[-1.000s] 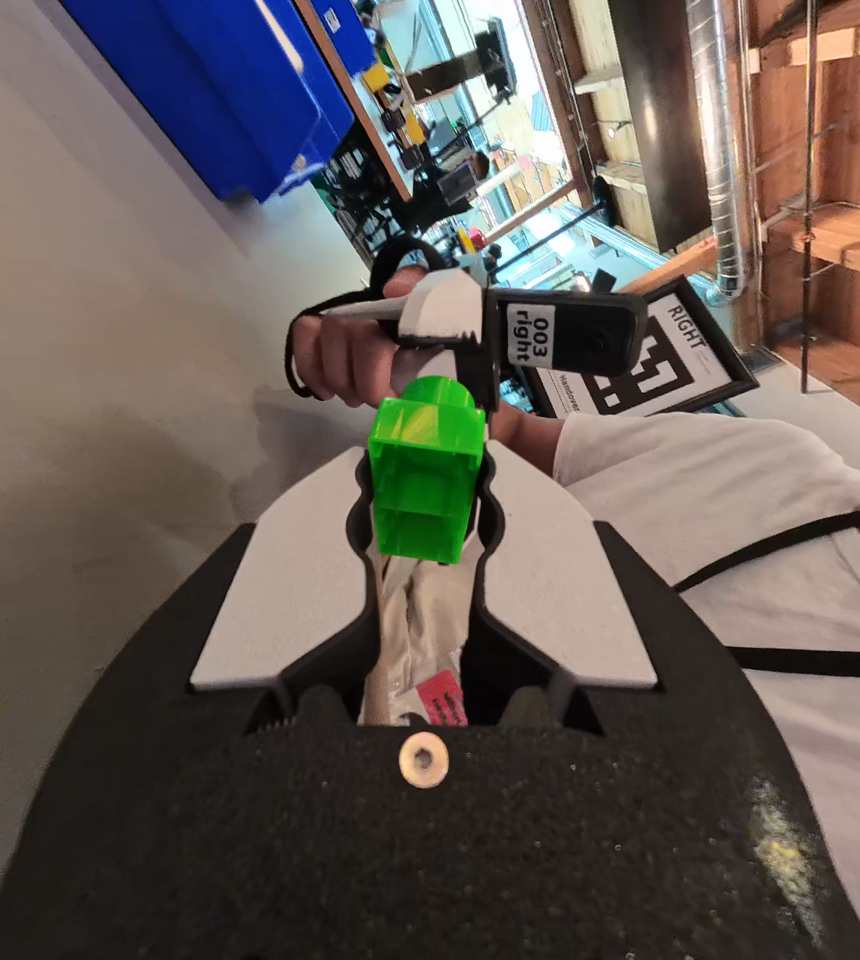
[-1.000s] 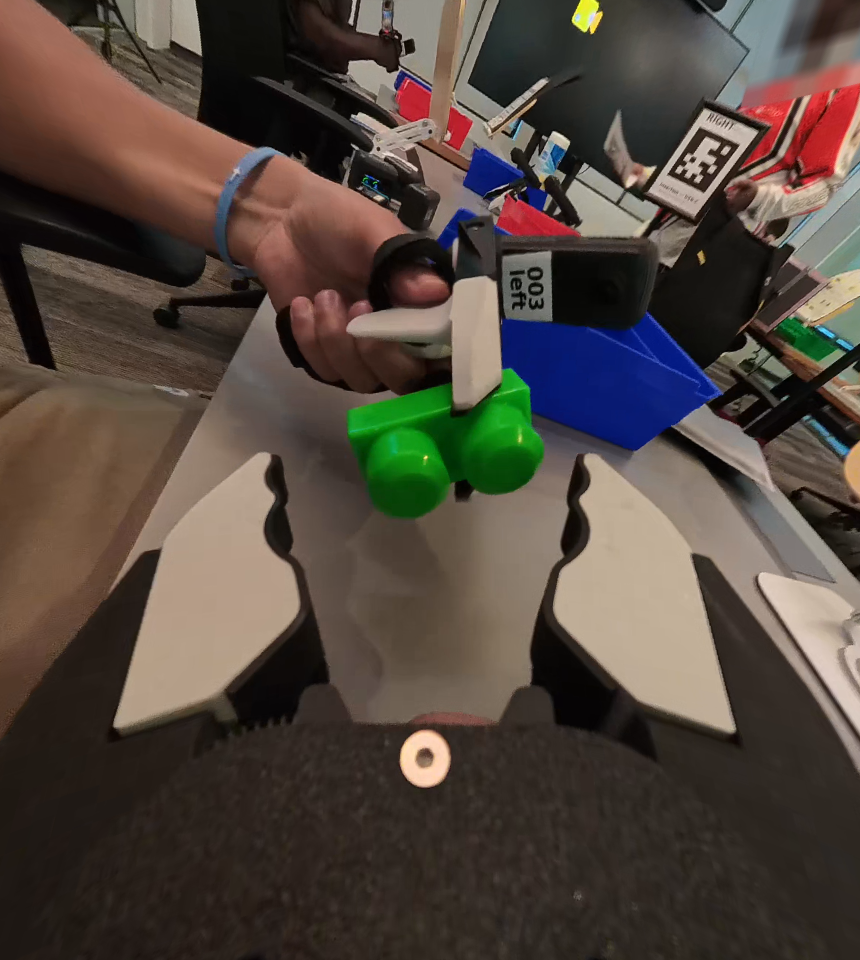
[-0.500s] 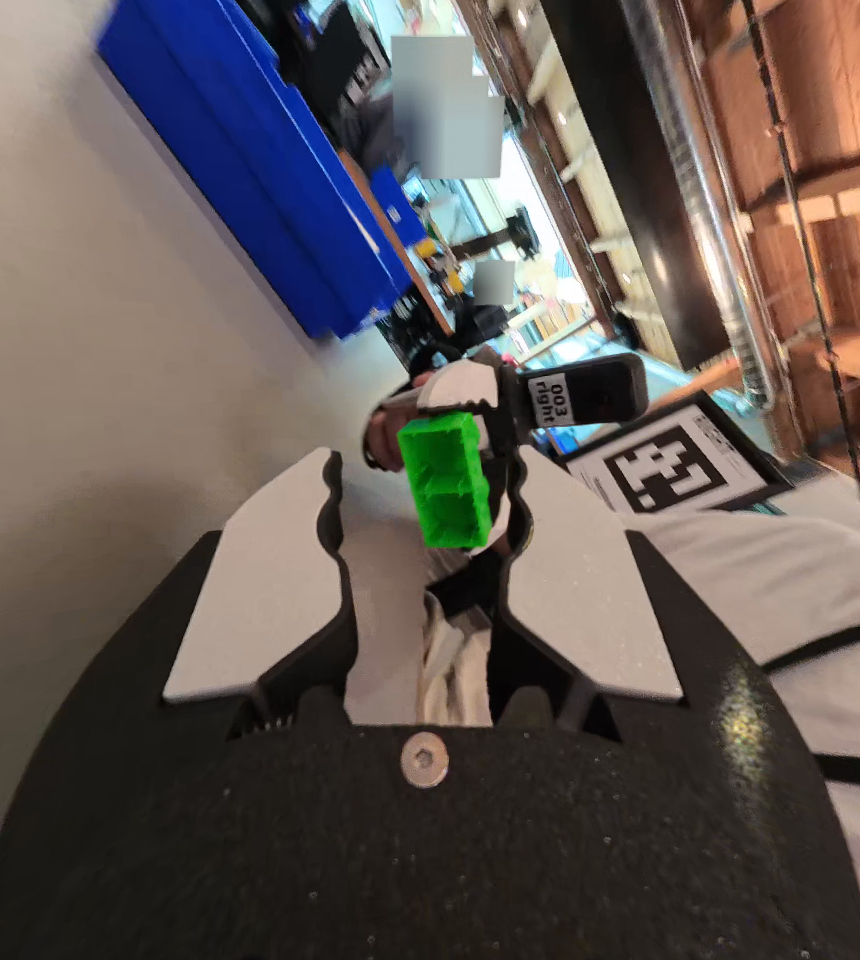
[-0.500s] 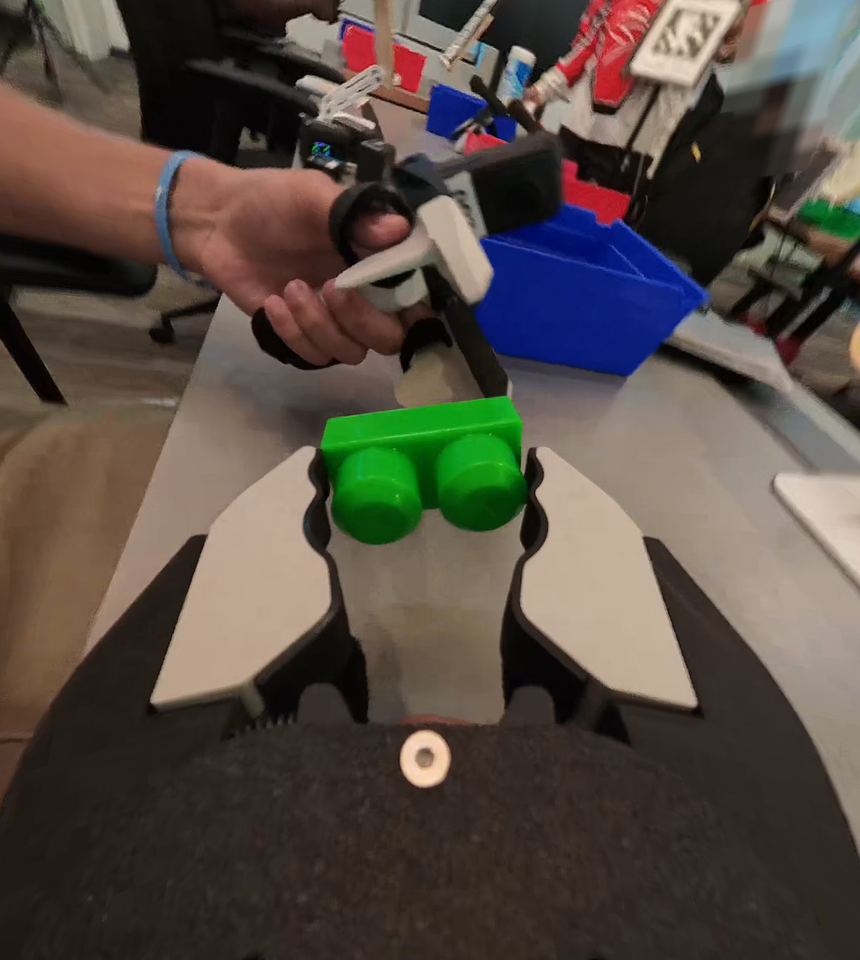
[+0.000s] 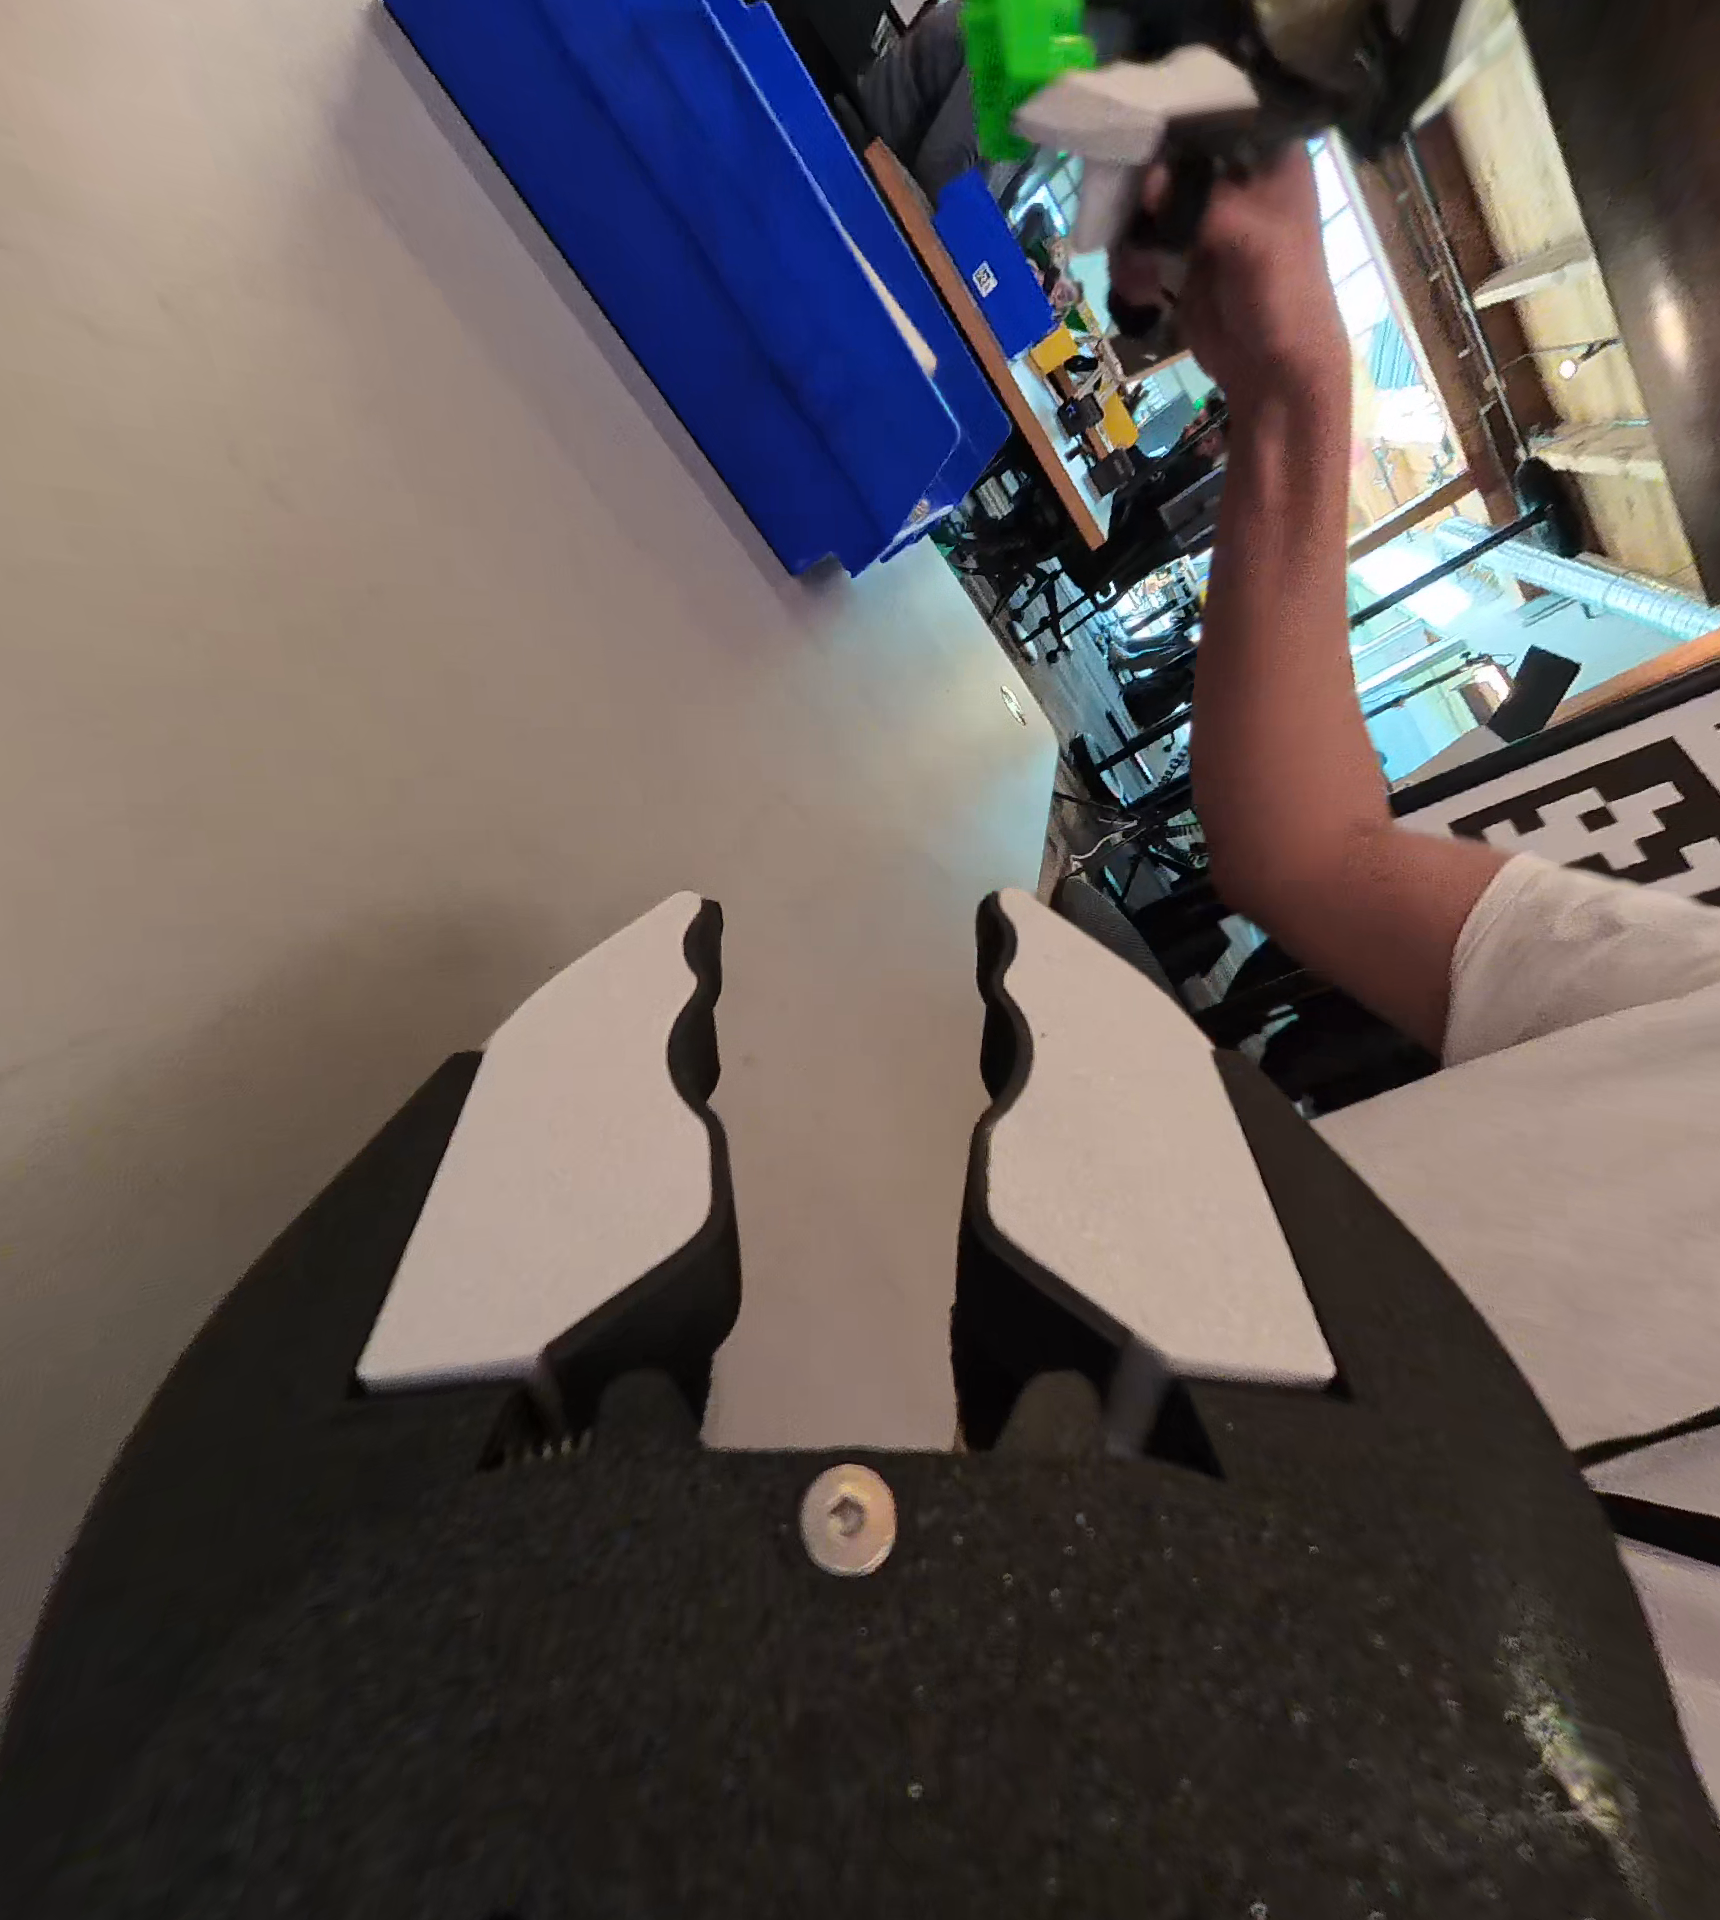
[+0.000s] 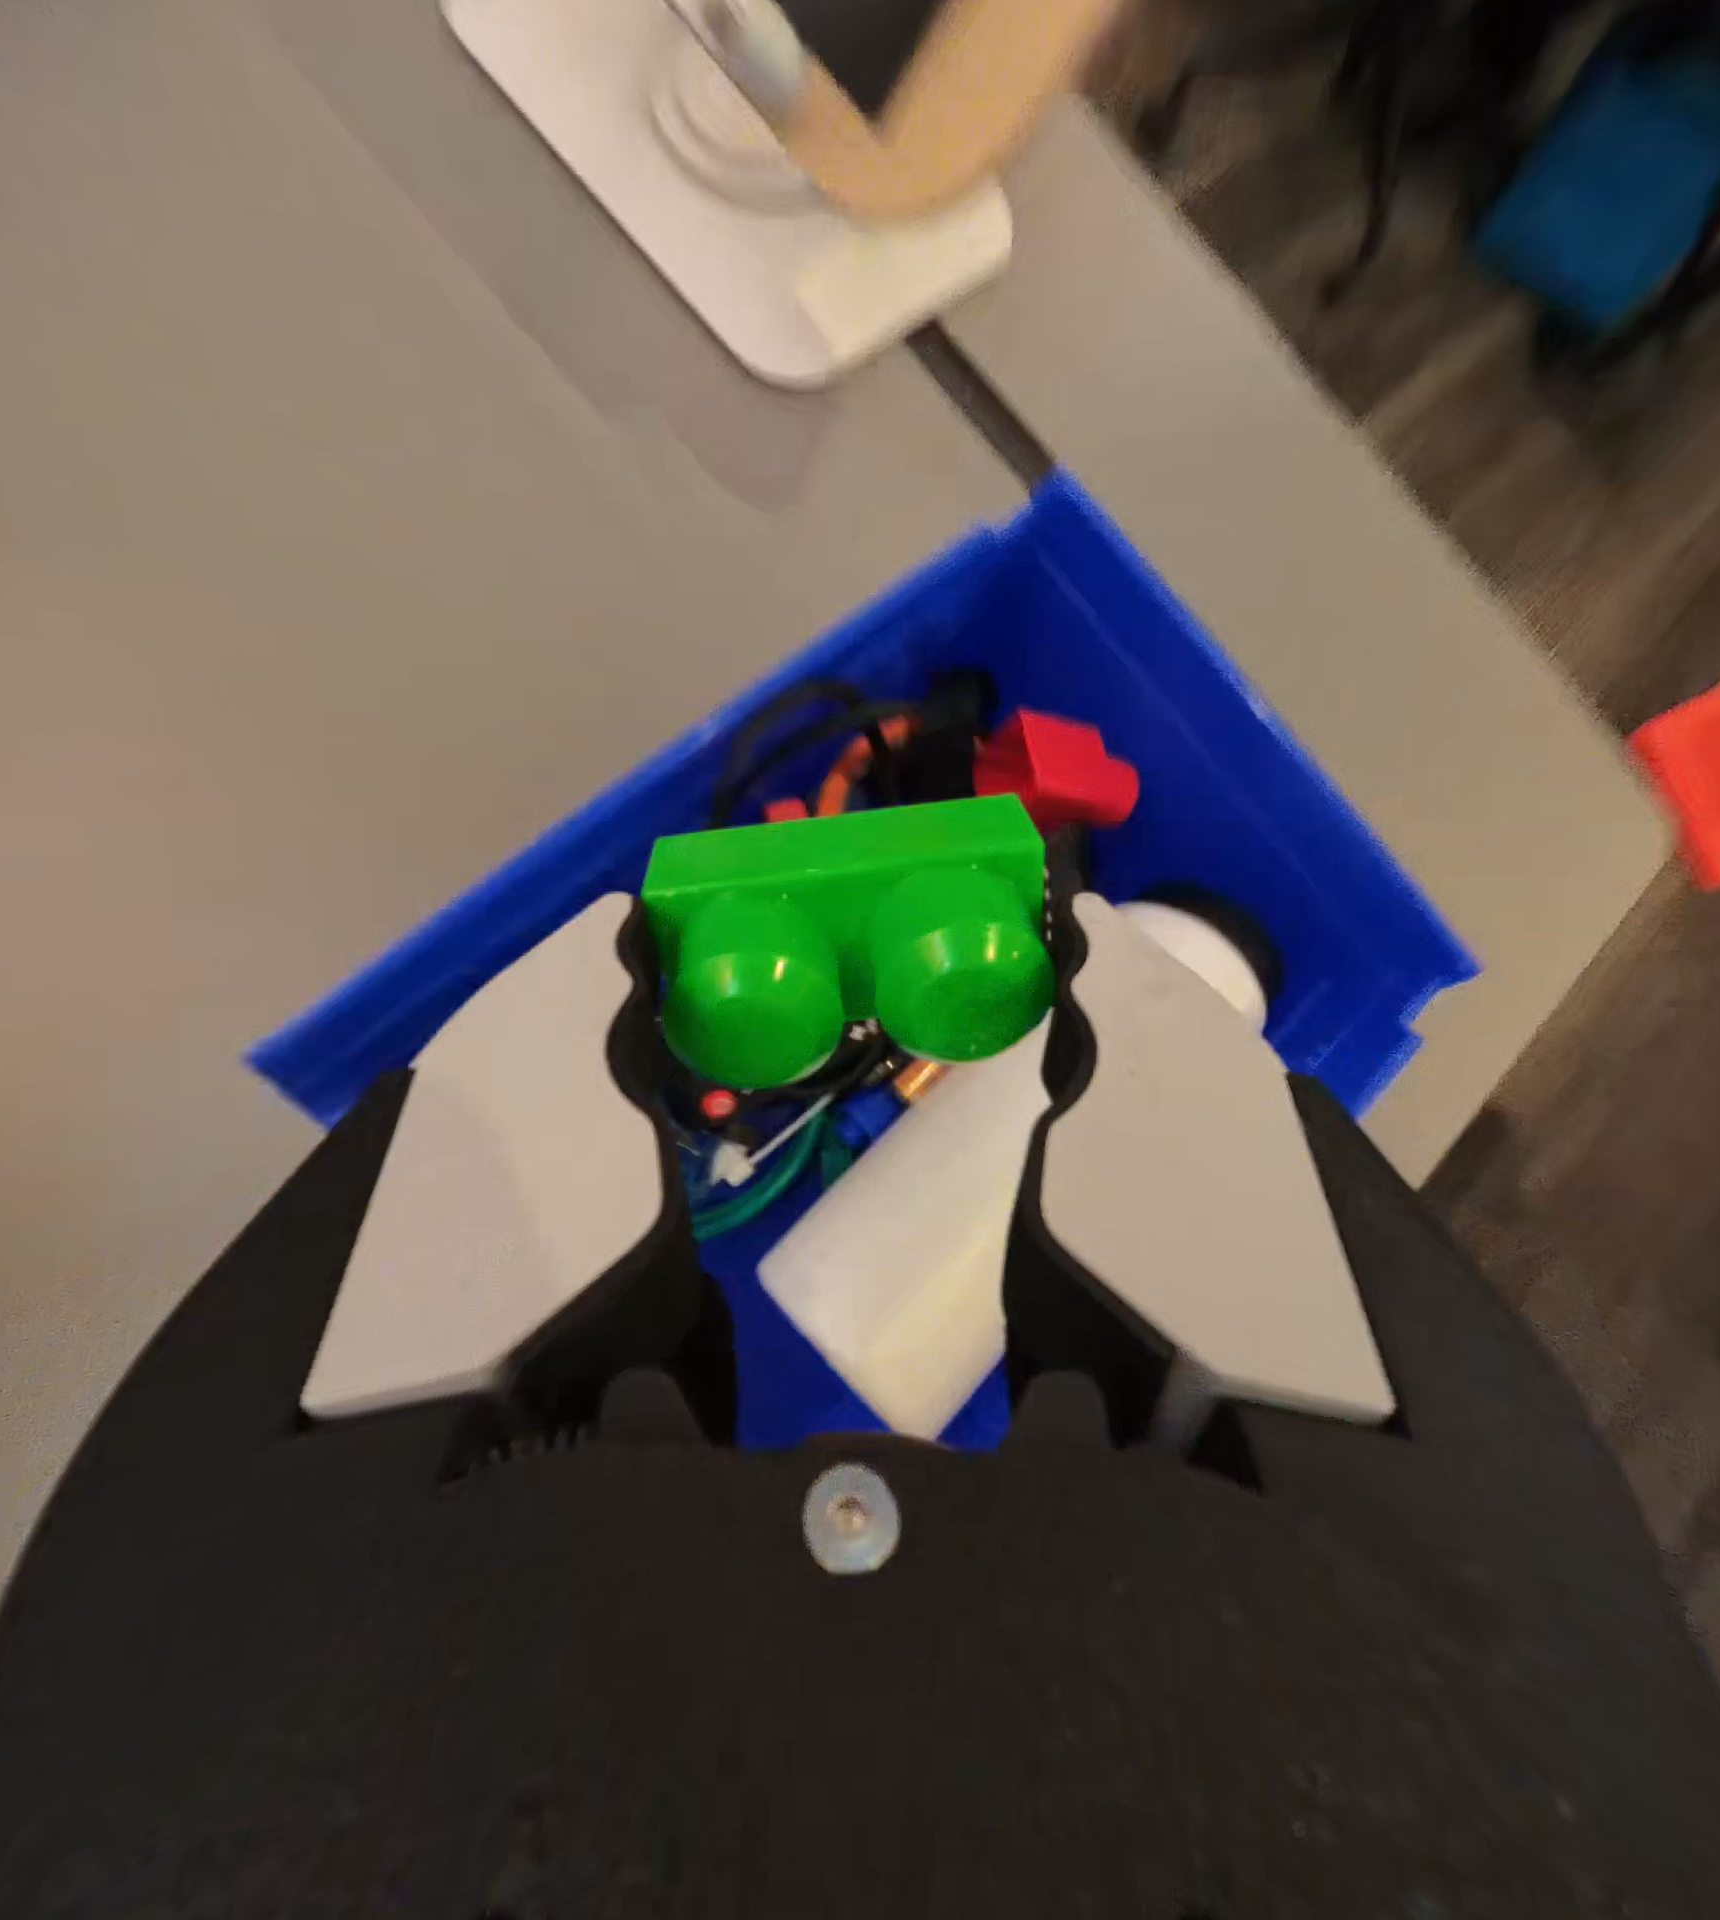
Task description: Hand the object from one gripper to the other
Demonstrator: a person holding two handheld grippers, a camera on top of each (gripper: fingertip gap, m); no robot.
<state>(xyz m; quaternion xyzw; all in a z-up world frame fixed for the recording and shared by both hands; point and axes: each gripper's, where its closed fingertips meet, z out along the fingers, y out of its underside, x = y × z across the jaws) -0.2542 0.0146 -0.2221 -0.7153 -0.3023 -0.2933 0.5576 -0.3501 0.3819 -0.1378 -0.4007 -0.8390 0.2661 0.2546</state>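
Observation:
A bright green two-stud block (image 6: 851, 935) is clamped between the fingertips of my right gripper (image 6: 851, 935), which points down over an open blue bin (image 6: 1282, 831). In the left wrist view the same block (image 5: 1017, 73) shows at the top edge, held high by the right gripper (image 5: 1095, 104) above the bin. My left gripper (image 5: 848, 930) is open and empty, with bare grey table (image 5: 316, 623) between its fingers.
The blue bin (image 5: 731, 270) holds black cables, a red block (image 6: 1053, 779) and a white bottle (image 6: 897, 1278). A white stand base (image 6: 731, 177) sits on the table beyond it. A person's arm (image 5: 1271, 623) and white shirt fill the right side. The table edge (image 6: 1355, 436) runs diagonally at right. One gripper's finger ends stand about 40 cm off the other's.
The green block passed from my left gripper to my right one. My left gripper let go and stays open and empty. My right gripper carried the block up and over the blue bin.

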